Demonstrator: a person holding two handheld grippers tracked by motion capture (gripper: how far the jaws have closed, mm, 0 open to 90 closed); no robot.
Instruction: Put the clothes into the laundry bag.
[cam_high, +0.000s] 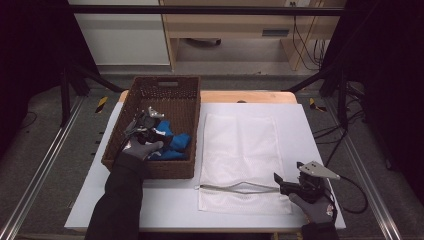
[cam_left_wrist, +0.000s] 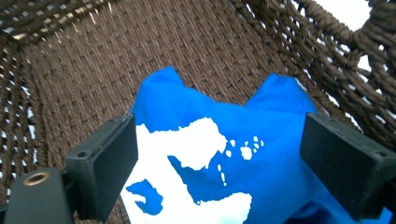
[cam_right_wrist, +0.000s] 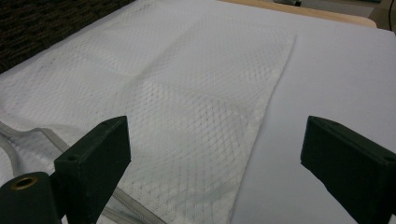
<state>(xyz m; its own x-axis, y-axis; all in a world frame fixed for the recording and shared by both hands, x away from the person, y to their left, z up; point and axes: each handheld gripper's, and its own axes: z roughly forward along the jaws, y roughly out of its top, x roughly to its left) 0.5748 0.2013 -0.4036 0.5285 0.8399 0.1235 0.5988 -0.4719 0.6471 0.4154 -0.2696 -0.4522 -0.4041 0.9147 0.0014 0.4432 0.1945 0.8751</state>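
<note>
i see my left gripper (cam_high: 145, 125) inside the brown woven basket (cam_high: 131, 102), its jaws spread wide just over the blue cloth with white print (cam_left_wrist: 219, 158), one jaw at each side of it and no pad pressing on it. the cloth lies on the floor of the basket, in the part nearer to me. my right gripper (cam_high: 278, 180) is to the right of the basket, low over the near right corner of the white mesh bag (cam_high: 240, 145), and its jaws are also wide and hold nothing.

Readable text: none.
Cloth (cam_left_wrist: 224, 154) print: white shapes on blue, no letters.
Basket (cam_high: 150, 92): no label.
</note>
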